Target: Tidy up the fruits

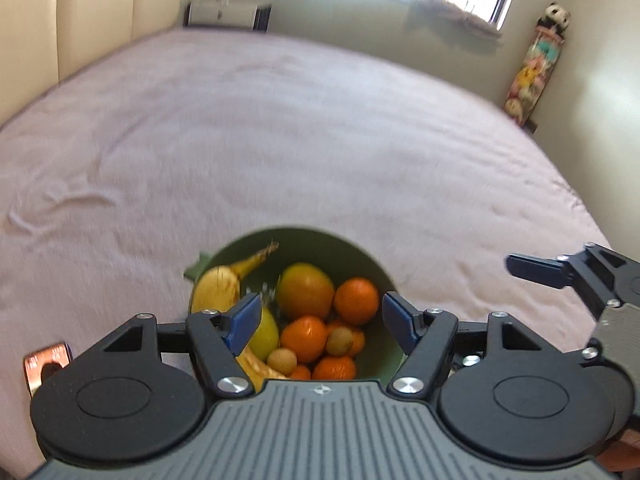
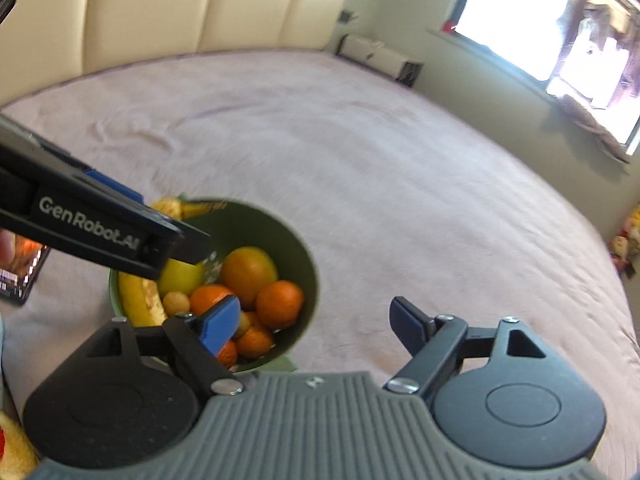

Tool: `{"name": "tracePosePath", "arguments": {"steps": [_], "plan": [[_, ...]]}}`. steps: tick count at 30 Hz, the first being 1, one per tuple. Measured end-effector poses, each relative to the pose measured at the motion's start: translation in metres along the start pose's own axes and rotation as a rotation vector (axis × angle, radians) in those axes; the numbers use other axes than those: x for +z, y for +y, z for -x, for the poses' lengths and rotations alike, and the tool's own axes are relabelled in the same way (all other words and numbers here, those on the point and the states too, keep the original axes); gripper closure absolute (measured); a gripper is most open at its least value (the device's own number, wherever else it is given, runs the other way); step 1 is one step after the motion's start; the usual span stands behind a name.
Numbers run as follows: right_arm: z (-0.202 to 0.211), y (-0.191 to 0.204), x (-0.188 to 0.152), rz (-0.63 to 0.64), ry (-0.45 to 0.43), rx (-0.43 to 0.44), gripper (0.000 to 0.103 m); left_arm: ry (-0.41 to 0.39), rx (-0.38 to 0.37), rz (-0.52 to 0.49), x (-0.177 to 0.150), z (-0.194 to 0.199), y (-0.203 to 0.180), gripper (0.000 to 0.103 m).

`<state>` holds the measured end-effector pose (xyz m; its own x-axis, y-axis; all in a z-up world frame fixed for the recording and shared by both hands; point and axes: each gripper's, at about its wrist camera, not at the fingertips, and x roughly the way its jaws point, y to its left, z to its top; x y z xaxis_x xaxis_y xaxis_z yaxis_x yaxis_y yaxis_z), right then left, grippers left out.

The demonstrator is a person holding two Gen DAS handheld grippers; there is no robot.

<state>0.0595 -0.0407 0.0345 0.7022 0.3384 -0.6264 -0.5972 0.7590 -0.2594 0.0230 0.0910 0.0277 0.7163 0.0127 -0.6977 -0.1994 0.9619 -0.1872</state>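
Fruits (image 1: 306, 290) sit piled in the green bowl (image 1: 360, 256) on the bed (image 1: 280, 140); I hold both grippers, left (image 1: 318, 320) and right (image 2: 310, 326), spread and empty above it, so nothing rolls off.

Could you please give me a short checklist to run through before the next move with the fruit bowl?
1. Left hand-held gripper open and empty: ok.
2. Right hand-held gripper open and empty: ok.
3. Green bowl upright on the bedcover: ok.
4. Fruit inside the bowl, including bananas, oranges and the mango: ok.
5. No fruit left loose on the bedcover: ok in both views; beyond them, cannot tell.
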Motion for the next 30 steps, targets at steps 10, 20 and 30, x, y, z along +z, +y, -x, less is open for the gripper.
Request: {"name": "tracePosePath", "arguments": {"steps": [10,20,30], "plan": [[0.076,-0.017,-0.024,-0.224,-0.165,-0.106,0.009,-0.235,0.083,-0.179,-0.022,0.038,-0.027,0.017],[0.081,-0.016,-0.054,-0.368,-0.127,-0.104,0.004,-0.248,0.17,-0.218,-0.049,0.041,-0.034,0.014],[0.04,-0.021,-0.082,-0.461,0.016,-0.094,0.004,-0.111,0.149,-0.192,-0.061,0.011,-0.034,0.014]]}}
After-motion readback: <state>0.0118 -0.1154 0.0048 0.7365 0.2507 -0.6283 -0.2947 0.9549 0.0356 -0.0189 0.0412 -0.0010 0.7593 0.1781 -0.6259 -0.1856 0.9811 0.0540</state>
